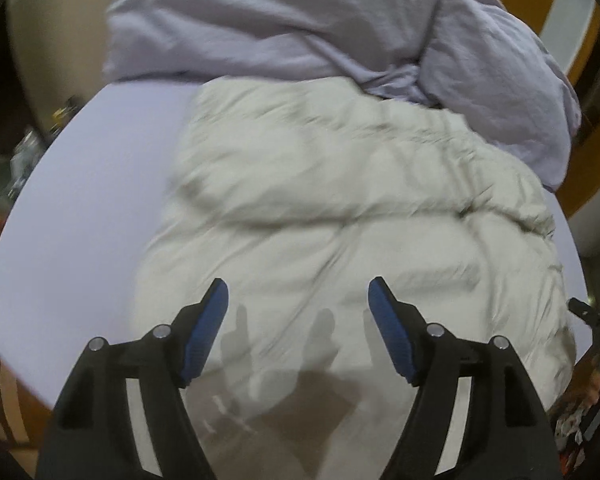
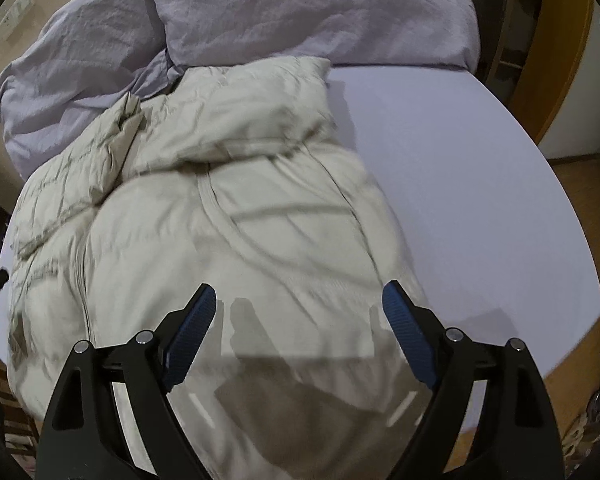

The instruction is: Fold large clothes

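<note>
Left gripper [image 1: 298, 294], right gripper [image 2: 298, 300]: both spread, empty, above cream puffer jacket [image 1: 340, 208] on lavender bed [image 1: 92, 208].

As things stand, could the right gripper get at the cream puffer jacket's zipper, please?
Probably yes: the right gripper hangs open above the jacket, and the zipper lies exposed just ahead, with nothing covering it.

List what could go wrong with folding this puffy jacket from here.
1. The cream puffy jacket is bulky and bunched, so a fold may spring back or slide.
2. Both the left gripper and right gripper are open above it, holding nothing; a shallow pinch could slip off.
3. The lavender duvet touches the jacket's far end and might get caught.
</note>
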Motion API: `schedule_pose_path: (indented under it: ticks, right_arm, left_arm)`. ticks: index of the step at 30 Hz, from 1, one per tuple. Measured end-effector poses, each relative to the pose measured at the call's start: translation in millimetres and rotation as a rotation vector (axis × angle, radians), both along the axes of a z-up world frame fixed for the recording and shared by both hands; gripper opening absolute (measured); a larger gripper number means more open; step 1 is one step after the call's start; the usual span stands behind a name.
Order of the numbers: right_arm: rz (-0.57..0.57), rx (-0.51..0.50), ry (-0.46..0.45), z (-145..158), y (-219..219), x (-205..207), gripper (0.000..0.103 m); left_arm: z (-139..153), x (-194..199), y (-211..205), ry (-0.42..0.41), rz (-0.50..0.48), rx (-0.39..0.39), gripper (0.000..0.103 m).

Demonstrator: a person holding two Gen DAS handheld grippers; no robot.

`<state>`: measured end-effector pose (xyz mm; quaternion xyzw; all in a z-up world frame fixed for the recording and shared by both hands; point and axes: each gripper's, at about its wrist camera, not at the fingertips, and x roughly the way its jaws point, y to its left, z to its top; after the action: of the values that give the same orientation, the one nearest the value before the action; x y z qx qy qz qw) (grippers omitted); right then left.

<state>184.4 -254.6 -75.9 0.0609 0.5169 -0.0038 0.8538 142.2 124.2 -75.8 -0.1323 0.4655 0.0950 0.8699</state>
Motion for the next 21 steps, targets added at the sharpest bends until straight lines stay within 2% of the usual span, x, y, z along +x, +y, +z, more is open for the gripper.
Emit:
schedule_pose_path:
  ticks: [4,9,14,21]
  right_arm:
    - [-0.017,0.010,0.012,-5.1,-17.8,-24.1,0.087]
    - [-0.050,0.051,0.046,-18.1,-37.7,-47.1,0.087]
    - [-0.057,0.089,0.070,-28.5,-44.6,-60.1,0.087]
    - [-0.069,0.120,0.083,-41.4,-46.0,-61.8,0.085]
  left_arm:
    - [-10.5,-47.7,19.2,0.014,0.061,-0.013,0.073]
    - [-27.2,-85.9,32.3,0.035,0.116,-0.044,0.073]
    - [-40.8,-110.0,38.7,0.045,0.145,-0.067,0.073]
    - [-57.7,-121.9,38.9,0.047,0.166,-0.122,0.072]
